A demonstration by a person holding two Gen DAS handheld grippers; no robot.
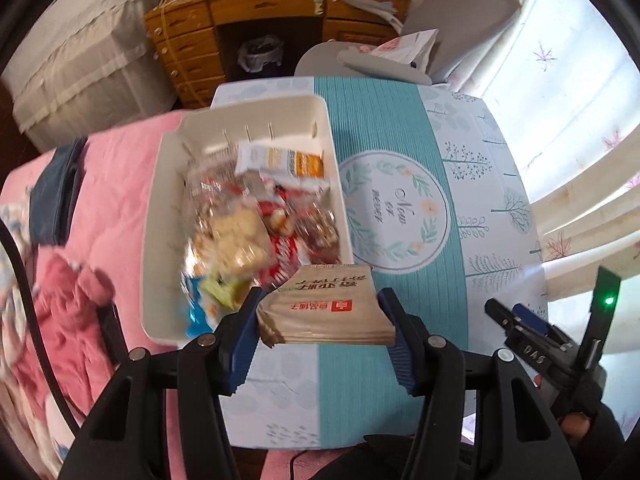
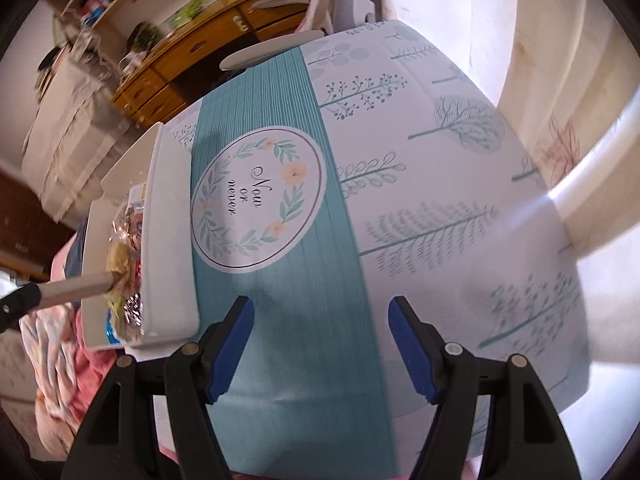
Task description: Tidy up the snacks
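My left gripper (image 1: 320, 300) is shut on a stack of brown snack packets (image 1: 326, 312) with a red logo. It holds them above the table, just off the near right corner of the white bin (image 1: 160, 216). The bin is full of mixed wrapped snacks (image 1: 248, 232), blurred here. My right gripper (image 2: 320, 308) stands open with nothing between its pads, over the teal stripe of the tablecloth (image 2: 280, 320). The bin (image 2: 168, 248) lies to its left. In the left wrist view the right gripper (image 1: 516, 320) shows at the right edge.
The small table carries a pale tablecloth with trees (image 1: 492, 184) and a round wreath motif (image 1: 396, 216). Pink bedding (image 1: 100, 216) lies left of the bin. A wooden desk (image 1: 248, 12), a grey chair (image 1: 460, 8) and curtains (image 1: 592, 160) stand beyond.
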